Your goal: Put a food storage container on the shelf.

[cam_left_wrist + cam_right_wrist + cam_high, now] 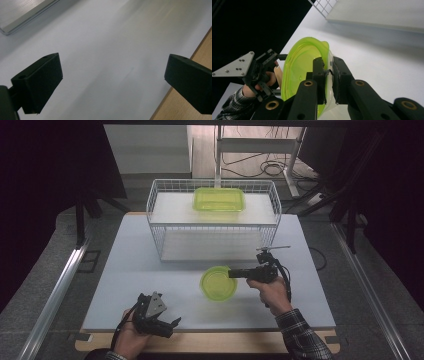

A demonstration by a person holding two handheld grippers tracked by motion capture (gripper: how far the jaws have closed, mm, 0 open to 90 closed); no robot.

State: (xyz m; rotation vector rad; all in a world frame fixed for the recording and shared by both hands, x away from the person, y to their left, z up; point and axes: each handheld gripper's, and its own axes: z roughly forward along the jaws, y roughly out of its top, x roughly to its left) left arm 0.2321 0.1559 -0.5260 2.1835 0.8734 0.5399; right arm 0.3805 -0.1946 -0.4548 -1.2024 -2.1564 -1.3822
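The round green lid is pinched at its right rim by the right gripper, the jaws closed tight on the plastic edge, as the right gripper view makes plain. The lid sits low over the white table top, just in front of the wire basket; whether it is resting or slightly lifted is hard to tell. A rectangular green container is seen on the basket's upper shelf, well apart. So the grasp is judged done, and any carrying or placing is left. The left gripper is held idle at the near edge, jaws wide apart over bare surface. Around the table, dark curtains, grey floor and loose cables are noted.
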